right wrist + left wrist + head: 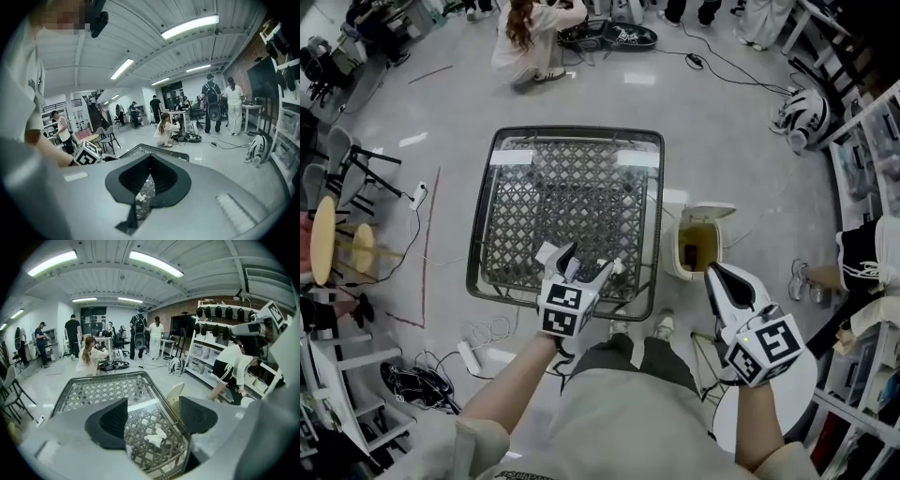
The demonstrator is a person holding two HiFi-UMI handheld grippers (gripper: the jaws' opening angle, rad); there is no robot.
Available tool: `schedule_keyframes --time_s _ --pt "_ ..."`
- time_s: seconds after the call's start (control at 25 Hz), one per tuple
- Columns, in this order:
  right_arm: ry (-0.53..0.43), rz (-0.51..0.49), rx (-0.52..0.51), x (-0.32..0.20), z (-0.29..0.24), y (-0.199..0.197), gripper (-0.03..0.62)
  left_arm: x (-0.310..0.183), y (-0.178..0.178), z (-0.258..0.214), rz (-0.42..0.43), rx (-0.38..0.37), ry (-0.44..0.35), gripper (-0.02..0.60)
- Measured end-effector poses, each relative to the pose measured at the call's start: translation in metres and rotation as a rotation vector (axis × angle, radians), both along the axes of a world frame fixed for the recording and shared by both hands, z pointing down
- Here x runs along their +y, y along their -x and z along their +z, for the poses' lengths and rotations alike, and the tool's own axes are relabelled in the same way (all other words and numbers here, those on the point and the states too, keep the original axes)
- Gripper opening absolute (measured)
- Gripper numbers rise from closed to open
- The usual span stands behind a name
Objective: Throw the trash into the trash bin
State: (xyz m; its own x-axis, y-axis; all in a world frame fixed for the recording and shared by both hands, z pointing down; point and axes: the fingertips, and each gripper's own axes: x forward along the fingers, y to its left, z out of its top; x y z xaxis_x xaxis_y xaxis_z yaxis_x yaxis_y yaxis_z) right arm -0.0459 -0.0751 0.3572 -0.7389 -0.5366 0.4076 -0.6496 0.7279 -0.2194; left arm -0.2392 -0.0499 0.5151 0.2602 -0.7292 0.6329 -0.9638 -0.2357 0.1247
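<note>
A crumpled white scrap of trash [157, 437] lies on the metal lattice table [572, 133] near its front right corner. My left gripper [586, 262] hovers over that corner, open, and the scrap shows between and below its jaws [152, 416] without touching them. The scrap [137, 197] also peeks through the narrow slit of my right gripper [150, 176], which is shut and holds nothing. In the head view the right gripper [715, 274] hangs off the table's right side, beside the cream trash bin [682, 267]. The bin's lid [176, 392] stands open.
A person [534, 37] crouches on the floor beyond the table among cables and gear. Chairs [347, 169] and wooden stools [328, 239] stand at the left. Shelving and a second person [862, 253] line the right side. A power strip [469, 356] lies by my feet.
</note>
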Motion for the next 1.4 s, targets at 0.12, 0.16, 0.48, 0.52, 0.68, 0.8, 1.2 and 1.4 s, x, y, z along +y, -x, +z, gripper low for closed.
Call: schedule_keyframes --time_s 0.12,0.16,0.48,0.52,0.68,0.8,1.2,1.4 --pt "0.033 -0.022 0.031 0.0 0.022 -0.007 0.003 -0.003 -0.008 0.033 -0.003 0.021 0.06 0.356" --pt "0.044 -0.032 0.043 -0.001 0.03 -0.009 0.003 -0.004 -0.01 0.043 -0.002 0.027 0.082 0.355" --pt "0.133 -0.05 0.09 0.004 0.082 -0.024 0.003 0.013 -0.024 0.133 0.044 -0.007 0.236 0.354" --pt "0.143 -0.053 0.092 0.006 0.088 -0.024 0.003 0.017 -0.025 0.142 0.046 -0.01 0.261 0.354" --pt "0.179 -0.068 0.103 0.009 0.108 -0.027 0.003 0.022 -0.029 0.174 0.055 -0.022 0.336 0.354" --pt "0.2 -0.08 0.103 0.013 0.121 -0.027 0.003 0.025 -0.032 0.191 0.064 -0.036 0.375 0.33" --pt "0.261 -0.091 0.096 0.026 0.155 -0.035 0.003 0.029 -0.033 0.232 0.048 -0.079 0.442 0.218" --pt "0.278 -0.067 0.095 0.026 0.159 -0.047 0.003 0.023 -0.028 0.23 0.019 -0.087 0.423 0.095"
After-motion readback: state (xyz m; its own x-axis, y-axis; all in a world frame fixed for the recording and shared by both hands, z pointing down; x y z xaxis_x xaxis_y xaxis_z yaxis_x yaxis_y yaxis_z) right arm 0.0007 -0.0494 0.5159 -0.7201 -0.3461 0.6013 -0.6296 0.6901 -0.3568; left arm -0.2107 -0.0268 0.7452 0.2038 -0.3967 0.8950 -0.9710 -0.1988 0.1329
